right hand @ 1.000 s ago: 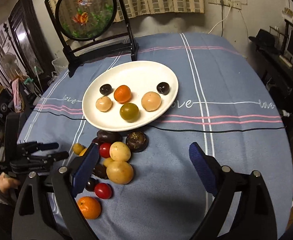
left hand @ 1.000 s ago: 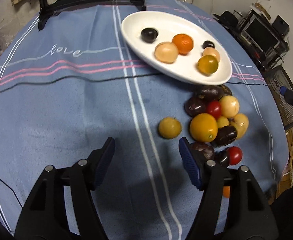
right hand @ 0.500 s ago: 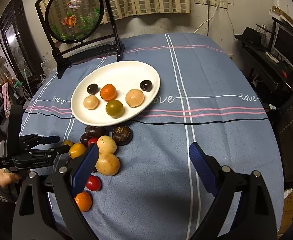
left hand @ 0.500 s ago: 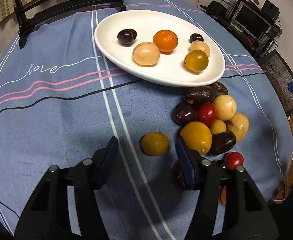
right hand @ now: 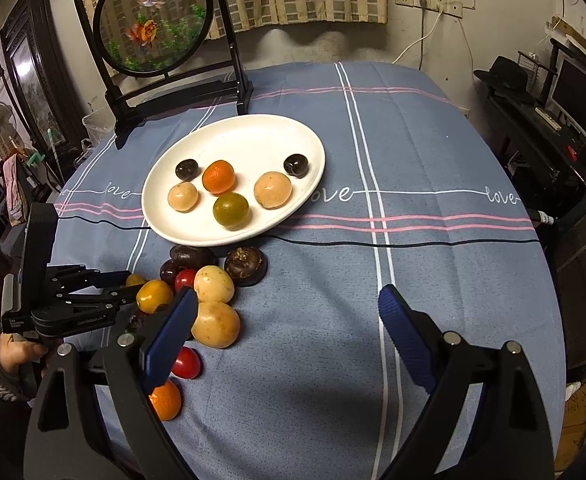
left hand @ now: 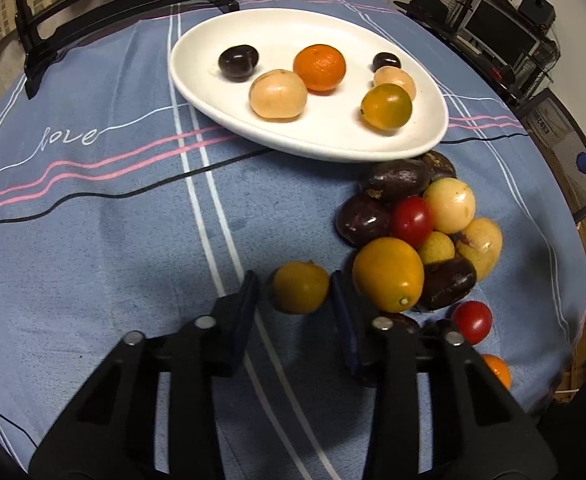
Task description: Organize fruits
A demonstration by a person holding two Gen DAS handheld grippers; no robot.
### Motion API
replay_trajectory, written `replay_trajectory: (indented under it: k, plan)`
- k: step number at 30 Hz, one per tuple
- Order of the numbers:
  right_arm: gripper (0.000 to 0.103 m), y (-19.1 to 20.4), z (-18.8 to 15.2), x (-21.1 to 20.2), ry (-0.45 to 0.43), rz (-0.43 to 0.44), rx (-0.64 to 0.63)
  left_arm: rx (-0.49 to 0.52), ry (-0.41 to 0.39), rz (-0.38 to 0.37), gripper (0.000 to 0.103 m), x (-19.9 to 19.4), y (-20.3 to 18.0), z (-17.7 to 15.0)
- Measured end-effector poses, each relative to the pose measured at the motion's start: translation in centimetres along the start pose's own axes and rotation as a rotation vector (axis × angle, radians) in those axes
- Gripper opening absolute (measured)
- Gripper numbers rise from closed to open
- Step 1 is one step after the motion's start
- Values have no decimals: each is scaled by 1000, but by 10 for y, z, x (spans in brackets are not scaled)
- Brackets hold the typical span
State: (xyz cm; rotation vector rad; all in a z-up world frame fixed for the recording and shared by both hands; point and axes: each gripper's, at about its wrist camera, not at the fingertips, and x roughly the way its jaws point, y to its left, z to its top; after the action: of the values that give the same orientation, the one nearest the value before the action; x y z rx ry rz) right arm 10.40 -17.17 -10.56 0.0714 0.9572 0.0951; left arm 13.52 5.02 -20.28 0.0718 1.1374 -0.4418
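A white oval plate (left hand: 429, 136) (right hand: 165, 224) holds several fruits, among them an orange mandarin (left hand: 319, 67) and a green-yellow citrus (left hand: 386, 106). A pile of loose fruits (left hand: 417, 240) (right hand: 213, 292) lies on the blue cloth in front of the plate. My left gripper (left hand: 295, 292) has its jaws on either side of a small yellow-orange fruit (left hand: 301, 287) at the pile's left edge; a small gap shows on each side. It also shows in the right wrist view (right hand: 131, 282). My right gripper (right hand: 287, 330) is wide open and empty above bare cloth right of the pile.
A round fish-painting screen on a black stand (right hand: 155, 20) stands at the table's far edge. A large yellow-orange fruit (left hand: 389, 273) sits just right of my left gripper's right finger. A mandarin (right hand: 165, 400) and a cherry tomato (right hand: 187, 363) lie near the front edge.
My left gripper has moved forward and narrowed around the small yellow-orange fruit. My right gripper has drawn back a little and stays wide open.
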Motion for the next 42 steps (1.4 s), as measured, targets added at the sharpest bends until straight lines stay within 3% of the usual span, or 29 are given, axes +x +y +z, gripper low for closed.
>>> replay_trajectory:
  k: [5,17,22,25,26,29,30,32,38,42]
  plan:
    - [92,2,-1,7,29,21,-14,-50,-17,11,29,-10,10,-5]
    - [92,33,-11,70,214,79,-146,-184,-43,60,29,-43,41,-40]
    - [92,36,-12,86,245,111,-153,-194,-48,68,29,-48,42,-44]
    - [93,21,-12,89,260,124,-85,-190,-44,68,29,-47,39,-42]
    - [93,15,-11,82,232,95,-69,-187,-44,68,29,-46,38,-41]
    - [93,-28,0,42,49,-196,30,-175,-47,64,29,-47,36,-39]
    - [93,-40,0,35,36,-192,80,-172,-45,61,29,-46,36,-39]
    - [93,-56,-4,26,50,-103,143,-169,-38,54,29,-43,36,-37]
    - [93,-14,-23,44,121,-3,-20,-133,-34,41,29,-39,28,-31]
    - [91,-6,-17,50,112,11,-49,-137,-29,39,29,-38,29,-32]
